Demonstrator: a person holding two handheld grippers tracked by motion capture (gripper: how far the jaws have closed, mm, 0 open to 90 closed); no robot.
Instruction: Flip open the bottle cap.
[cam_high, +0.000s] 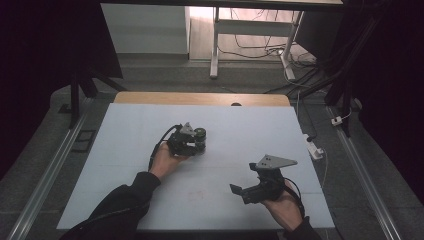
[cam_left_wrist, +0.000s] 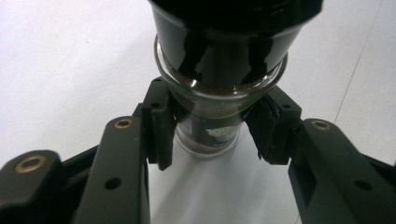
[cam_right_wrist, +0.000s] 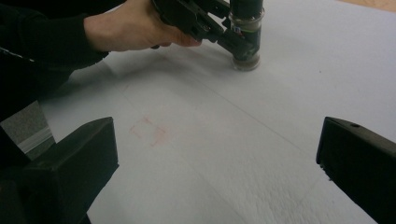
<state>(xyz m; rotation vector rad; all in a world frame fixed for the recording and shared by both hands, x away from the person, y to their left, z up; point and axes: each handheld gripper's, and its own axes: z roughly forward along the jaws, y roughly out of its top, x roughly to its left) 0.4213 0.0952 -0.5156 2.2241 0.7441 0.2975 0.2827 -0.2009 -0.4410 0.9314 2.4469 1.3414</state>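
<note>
A small glass jar (cam_high: 200, 135) with a black lid and dark contents stands upright on the white table (cam_high: 250, 127). My left gripper (cam_high: 198, 145) is shut on the jar's lower body; in the left gripper view its pads (cam_left_wrist: 161, 128) press both sides of the jar (cam_left_wrist: 219, 74). The right gripper view shows the same jar (cam_right_wrist: 246, 32) far off, clamped by the left gripper (cam_right_wrist: 239, 44) with a hand behind it. My right gripper (cam_high: 243, 178) hovers near the front right of the table, its jaws wide apart with nothing between them (cam_right_wrist: 217, 154).
A faint red smudge (cam_right_wrist: 149, 130) marks the white sheet in front of my right gripper. The table's wooden far edge (cam_high: 200, 98) is bare. A white power strip (cam_high: 315, 149) and cables lie on the floor past the right edge.
</note>
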